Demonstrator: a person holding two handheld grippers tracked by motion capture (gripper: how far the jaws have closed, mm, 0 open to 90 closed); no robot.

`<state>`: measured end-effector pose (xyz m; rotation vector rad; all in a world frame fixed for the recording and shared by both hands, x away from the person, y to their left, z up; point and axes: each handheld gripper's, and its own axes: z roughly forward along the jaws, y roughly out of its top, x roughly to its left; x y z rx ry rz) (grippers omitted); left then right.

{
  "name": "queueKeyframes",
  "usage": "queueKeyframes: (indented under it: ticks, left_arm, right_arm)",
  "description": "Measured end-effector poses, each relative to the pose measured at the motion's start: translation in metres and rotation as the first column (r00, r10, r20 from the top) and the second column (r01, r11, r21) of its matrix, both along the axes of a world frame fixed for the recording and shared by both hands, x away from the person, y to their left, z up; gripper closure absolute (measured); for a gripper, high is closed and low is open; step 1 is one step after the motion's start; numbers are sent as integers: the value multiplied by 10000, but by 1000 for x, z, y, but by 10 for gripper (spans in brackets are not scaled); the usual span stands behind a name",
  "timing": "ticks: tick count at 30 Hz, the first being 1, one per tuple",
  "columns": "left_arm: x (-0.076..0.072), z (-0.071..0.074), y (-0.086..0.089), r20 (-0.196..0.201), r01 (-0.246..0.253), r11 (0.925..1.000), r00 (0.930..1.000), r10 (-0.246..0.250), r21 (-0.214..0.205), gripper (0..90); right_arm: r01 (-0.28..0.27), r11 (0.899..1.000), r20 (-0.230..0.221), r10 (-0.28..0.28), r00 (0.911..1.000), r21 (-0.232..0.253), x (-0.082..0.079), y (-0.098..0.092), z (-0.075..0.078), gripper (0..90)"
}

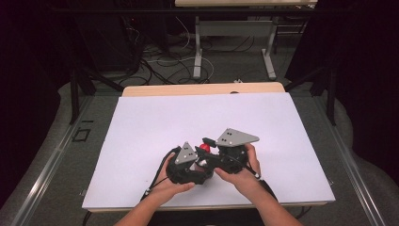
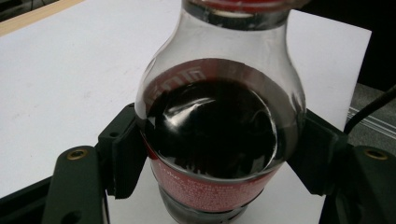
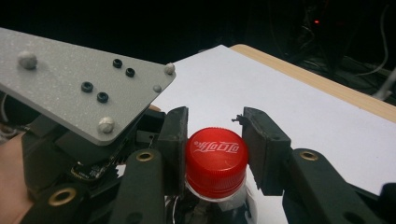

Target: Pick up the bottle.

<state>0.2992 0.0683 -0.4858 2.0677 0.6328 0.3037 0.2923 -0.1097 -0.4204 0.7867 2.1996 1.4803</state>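
Observation:
A clear cola bottle point(image 2: 210, 135) with dark drink and a red label stands on the white table sheet point(image 2: 56, 70). My left gripper point(image 2: 215, 154) is shut on its rounded body, one black pad point(image 2: 123, 149) pressing each side. The bottle's red cap point(image 3: 216, 156) sits between the pads of my right gripper point(image 3: 212, 126), which is shut on it from above. In the high view the cap point(image 1: 204, 147) shows red between the left gripper point(image 1: 200, 162) and the right gripper point(image 1: 207, 143), both held by hands near the table's front middle.
The left gripper's grey three-cornered plate point(image 3: 79, 84) sits close beside the right jaws. The white sheet point(image 1: 197, 117) lies bare beyond the hands. A wooden table edge point(image 1: 202, 89) runs along the back, with cables and a desk frame point(image 1: 197, 47) on the floor behind.

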Motion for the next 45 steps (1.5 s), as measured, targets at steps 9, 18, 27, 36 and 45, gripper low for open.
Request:
queueKeyframes:
  ticks: [9,18,27,36,45]
  left_arm:
    - [-3,5,3,-248,721,9972,9971,-726,-218,298]
    - [-2,8,11,-507,2640,9624,9623,-2674,-641,297]
    - [1,9,12,-307,1320,9910,9907,-1326,-220,295]
    - [3,7,11,-299,157,9998,9994,-160,-85,295]
    - [1,9,11,-343,279,9996,9990,-277,41,296]
  right_arm:
    - [-2139,9768,-546,2140,9753,82,14,-14,10,618]
    - [-4362,8996,-722,4367,8967,232,20,-21,14,618]
    - [-2733,9576,-751,2803,9570,910,17,-21,15,474]
    - [221,9982,-319,-204,9993,564,-8,-7,15,492]
    - [947,9944,-165,-940,9954,469,-13,10,8,616]
